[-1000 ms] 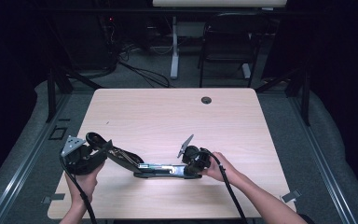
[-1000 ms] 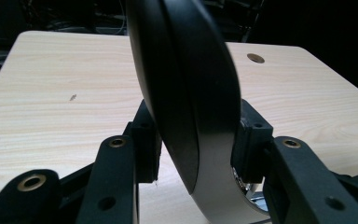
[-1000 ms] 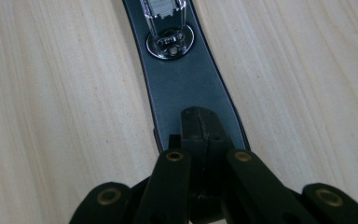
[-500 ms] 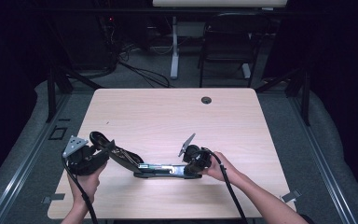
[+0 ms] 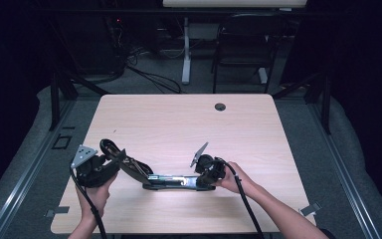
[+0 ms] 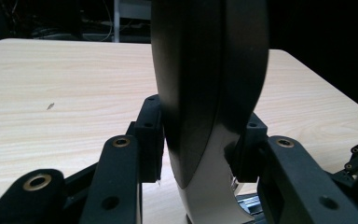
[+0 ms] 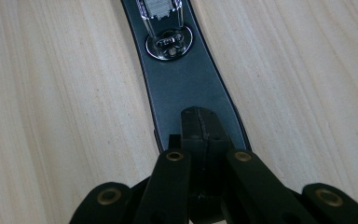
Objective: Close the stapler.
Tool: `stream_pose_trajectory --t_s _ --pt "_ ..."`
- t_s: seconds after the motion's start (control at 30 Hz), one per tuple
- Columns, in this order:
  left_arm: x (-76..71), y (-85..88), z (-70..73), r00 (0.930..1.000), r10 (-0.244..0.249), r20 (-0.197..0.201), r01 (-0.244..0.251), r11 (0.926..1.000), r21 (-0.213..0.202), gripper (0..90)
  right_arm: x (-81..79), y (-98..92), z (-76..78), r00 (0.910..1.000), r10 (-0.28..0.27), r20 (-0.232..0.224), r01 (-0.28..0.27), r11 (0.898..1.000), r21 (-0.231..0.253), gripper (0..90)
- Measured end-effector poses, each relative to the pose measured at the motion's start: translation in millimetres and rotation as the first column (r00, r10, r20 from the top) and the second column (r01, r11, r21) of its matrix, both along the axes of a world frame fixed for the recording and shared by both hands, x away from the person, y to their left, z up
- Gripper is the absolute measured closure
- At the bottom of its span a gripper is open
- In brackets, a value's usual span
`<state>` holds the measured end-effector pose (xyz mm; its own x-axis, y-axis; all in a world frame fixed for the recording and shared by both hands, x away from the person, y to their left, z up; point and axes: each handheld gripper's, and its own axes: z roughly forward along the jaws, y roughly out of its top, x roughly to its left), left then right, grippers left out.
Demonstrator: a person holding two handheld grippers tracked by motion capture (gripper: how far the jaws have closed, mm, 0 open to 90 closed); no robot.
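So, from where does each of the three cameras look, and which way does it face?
High view: above the near edge, facing forward and down on the table; shows both forearms, the left hand-held gripper, the right hand-held gripper and the stapler.
Left gripper view: rides on the left hand-held gripper, looking level across the table; its jaws clasp the raised arm.
Right gripper view: looks down along shut jaws on the base.
All views share the stapler.

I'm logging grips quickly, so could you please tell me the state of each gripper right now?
Left gripper: closed on the raised top arm of the black stapler.
Right gripper: shut, jaws together, pressing down on the stapler's base.
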<state>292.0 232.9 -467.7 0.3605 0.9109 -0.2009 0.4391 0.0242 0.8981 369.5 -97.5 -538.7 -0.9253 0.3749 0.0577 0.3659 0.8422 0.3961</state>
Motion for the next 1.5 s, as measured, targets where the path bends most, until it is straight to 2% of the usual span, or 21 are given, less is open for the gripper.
stream_pose_trajectory --t_s 0.33,0.8,0.93,1.03,1.33,1.5 --pt "-0.6 -14.1 5.0 0.9992 -0.032 0.024 0.032 0.9989 0.036 62.3 1.8 -0.9 0.5 1.0 -0.001 -0.009 0.001 1.0 -0.007 90.0" --pt "-1.1 -26.0 5.7 0.9975 -0.05 0.05 0.047 0.9975 0.053 61.2 2.4 -1.0 0.4 0.9997 -0.006 -0.022 0.006 1.0 -0.001 90.0" --pt "1.2 -30.9 3.5 0.996 -0.084 0.029 0.082 0.9947 0.062 59.0 2.5 -1.2 0.7 0.9998 -0.004 -0.021 0.004 1.0 -0.008 90.0" --pt "1.4 -34.6 3.4 0.9953 -0.093 0.025 0.091 0.9927 0.079 58.4 2.2 -0.9 0.2 0.9998 -0.006 -0.02 0.006 1.0 0.001 90.0" --pt "4.9 -37.3 -1.1 0.9933 -0.115 -0.004 0.115 0.9899 0.083 57.3 2.3 -1.2 0.4 0.9997 -0.008 -0.023 0.008 1.0 0.0 90.0" --pt "5.3 -38.3 -1.6 0.9917 -0.129 -0.001 0.128 0.9882 0.084 56.7 2.3 -1.2 0.4 0.9997 -0.008 -0.023 0.008 1.0 0.0 90.0"
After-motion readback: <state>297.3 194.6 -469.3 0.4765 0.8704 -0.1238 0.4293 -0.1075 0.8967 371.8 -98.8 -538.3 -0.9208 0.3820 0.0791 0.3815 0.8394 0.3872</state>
